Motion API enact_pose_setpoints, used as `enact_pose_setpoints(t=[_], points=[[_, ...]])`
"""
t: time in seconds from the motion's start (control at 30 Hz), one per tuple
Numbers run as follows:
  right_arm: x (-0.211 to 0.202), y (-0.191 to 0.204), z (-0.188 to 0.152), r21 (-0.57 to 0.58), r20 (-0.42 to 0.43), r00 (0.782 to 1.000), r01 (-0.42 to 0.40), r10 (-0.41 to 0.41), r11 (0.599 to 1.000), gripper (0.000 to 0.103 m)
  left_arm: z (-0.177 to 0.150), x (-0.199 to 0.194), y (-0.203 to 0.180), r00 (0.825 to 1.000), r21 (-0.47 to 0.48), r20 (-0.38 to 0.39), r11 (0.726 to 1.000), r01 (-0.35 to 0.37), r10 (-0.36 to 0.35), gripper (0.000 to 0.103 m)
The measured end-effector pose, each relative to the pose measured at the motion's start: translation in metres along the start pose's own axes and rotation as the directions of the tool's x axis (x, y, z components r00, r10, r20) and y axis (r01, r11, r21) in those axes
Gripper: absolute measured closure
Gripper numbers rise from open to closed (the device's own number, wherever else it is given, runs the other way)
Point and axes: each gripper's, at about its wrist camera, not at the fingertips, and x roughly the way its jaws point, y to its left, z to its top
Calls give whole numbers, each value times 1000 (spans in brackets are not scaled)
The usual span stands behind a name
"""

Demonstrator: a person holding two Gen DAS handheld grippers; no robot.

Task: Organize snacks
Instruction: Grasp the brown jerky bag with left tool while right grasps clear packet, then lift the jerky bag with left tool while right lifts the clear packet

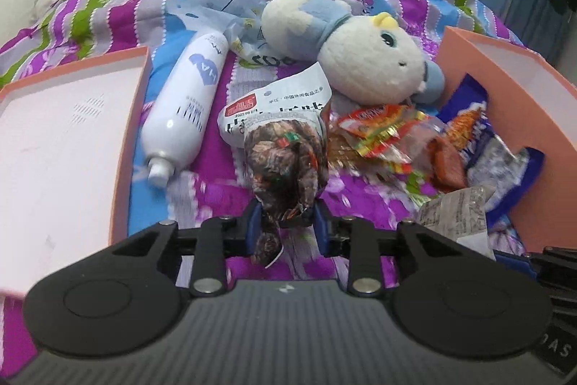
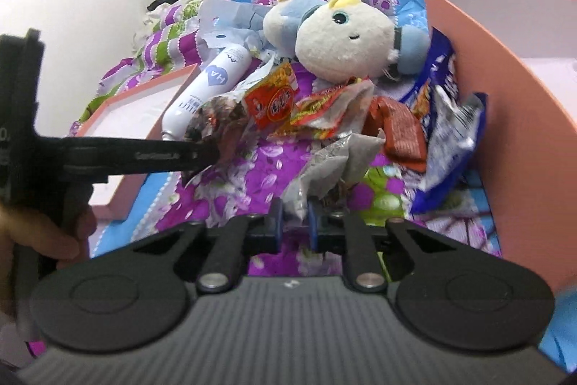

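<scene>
My left gripper [image 1: 286, 222] is shut on a dark brown snack packet [image 1: 285, 165] and holds it above the bedspread; the packet also shows in the right wrist view [image 2: 216, 118]. My right gripper [image 2: 295, 222] is shut on a silvery grey snack wrapper [image 2: 331, 165], which also shows in the left wrist view [image 1: 458, 211]. Loose snacks lie ahead: a red-and-yellow packet [image 1: 382, 132] [image 2: 324, 110], a red bar [image 2: 400, 132], a blue-and-silver bag [image 1: 497, 161] [image 2: 450, 128]. A pink box [image 1: 61, 147] stands at the left, another pink box [image 2: 505, 96] at the right.
A white bottle [image 1: 187, 103] lies beside the left box. A plush toy [image 1: 360, 53] [image 2: 342, 35] lies behind the snacks, with a white snack bag [image 1: 277, 110] and crumpled plastic [image 1: 212, 2]. All rest on a purple floral bedspread [image 1: 216, 190]. Dark clothes lie at the back.
</scene>
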Motion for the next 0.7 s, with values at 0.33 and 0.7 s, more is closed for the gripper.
enact_pose_setpoints(t=[0.33,0.7], points=[[-52,-2,-31,24,-24,999,-41,42,999,87,-54,-77,-19,999,-50,-29,998,25,-26,68],[-86,-19,-68,69,-89,995,-26,33,997,86,-111,-127,-33,994,-118,-90,992,48,-59,67]])
